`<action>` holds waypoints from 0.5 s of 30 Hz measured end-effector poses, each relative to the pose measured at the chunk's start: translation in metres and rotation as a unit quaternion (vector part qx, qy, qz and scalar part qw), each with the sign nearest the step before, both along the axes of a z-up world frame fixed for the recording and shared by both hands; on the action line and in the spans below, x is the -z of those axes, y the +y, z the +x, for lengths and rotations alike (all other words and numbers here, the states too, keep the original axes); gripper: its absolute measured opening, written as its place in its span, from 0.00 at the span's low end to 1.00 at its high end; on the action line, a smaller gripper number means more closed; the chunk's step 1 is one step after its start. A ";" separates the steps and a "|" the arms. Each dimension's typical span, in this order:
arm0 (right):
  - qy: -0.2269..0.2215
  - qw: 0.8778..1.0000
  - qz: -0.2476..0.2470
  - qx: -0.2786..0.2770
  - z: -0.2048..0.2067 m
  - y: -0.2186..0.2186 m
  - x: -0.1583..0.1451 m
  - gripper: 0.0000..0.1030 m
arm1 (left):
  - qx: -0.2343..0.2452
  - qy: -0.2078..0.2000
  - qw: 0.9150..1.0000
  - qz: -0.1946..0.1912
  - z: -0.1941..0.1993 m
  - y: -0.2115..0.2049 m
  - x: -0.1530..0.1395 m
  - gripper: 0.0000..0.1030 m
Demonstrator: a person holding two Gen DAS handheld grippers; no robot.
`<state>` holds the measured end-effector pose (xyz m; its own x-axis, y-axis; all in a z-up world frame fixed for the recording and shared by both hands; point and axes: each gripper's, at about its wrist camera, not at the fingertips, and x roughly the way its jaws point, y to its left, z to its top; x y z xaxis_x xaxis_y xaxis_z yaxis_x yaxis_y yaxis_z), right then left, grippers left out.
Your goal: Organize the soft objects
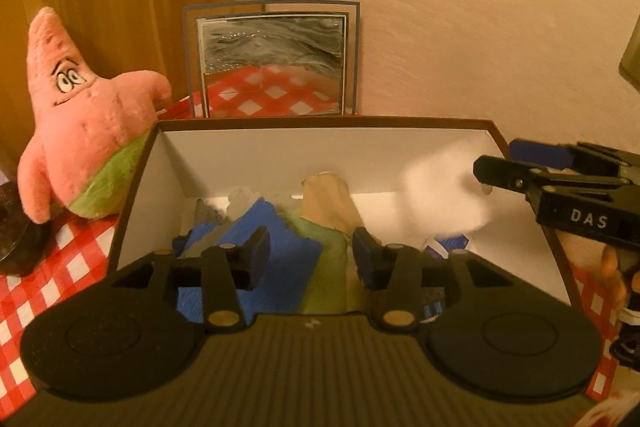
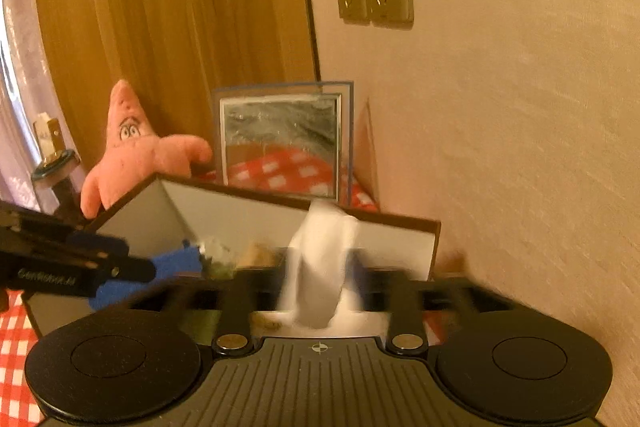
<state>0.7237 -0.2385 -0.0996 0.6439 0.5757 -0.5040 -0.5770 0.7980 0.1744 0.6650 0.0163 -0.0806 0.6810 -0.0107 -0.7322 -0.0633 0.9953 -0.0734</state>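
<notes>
The landmark is the brown-rimmed, white-lined cardboard box on the red-and-white checked tablecloth; both grippers work over it, since soft things are being gathered inside.

The left gripper hangs above the near part of the box with its blue-padded jaws apart and nothing pinched between them. Directly below it, inside the box, lie a blue ribbed cloth, a pale green fabric piece and a beige soft item, apparently already stowed.

The right gripper reaches over the box's right side. A blurred white fluffy soft piece sits between its jaws, which stand apart; in the left wrist view the same white piece appears smeared just above the box floor, so I judge it is being let fall, not held.

The pink star-shaped plush toy with green shorts leans against the box's outer left wall, probably next to go in.
</notes>
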 end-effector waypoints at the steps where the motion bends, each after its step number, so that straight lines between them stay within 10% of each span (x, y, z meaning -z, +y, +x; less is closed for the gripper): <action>1: -0.008 1.000 0.006 0.003 -0.003 -0.002 -0.001 0.59 | 0.000 -0.001 1.000 0.001 -0.004 0.000 -0.001 0.46; 15: 0.051 0.998 -0.020 -0.018 -0.036 -0.017 0.001 0.59 | -0.029 -0.005 1.000 0.000 -0.045 -0.002 -0.016 0.54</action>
